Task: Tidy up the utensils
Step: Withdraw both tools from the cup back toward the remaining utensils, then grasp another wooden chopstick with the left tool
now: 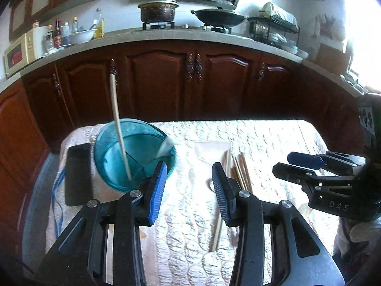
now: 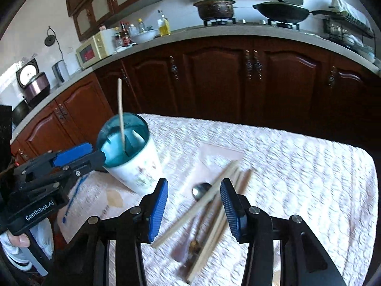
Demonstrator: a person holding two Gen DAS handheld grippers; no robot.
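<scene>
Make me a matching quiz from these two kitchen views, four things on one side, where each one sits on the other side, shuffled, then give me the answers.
Things:
1. single chopstick
2. spoon
3. wok
4. microwave

Places:
A. on the stove burner, right of the lidded pot
B. standing in the blue-lined cup
C. at the left end of the counter, beside the bottles
D. lying on the table cloth among the loose chopsticks, ahead of the open right claw

Pairs: 1-B, 2-D, 3-A, 4-C

cup [image 2: 133, 164]: 1 | chopstick in cup [image 2: 121, 109]: 1 | spoon [image 2: 202, 189]: 1
</scene>
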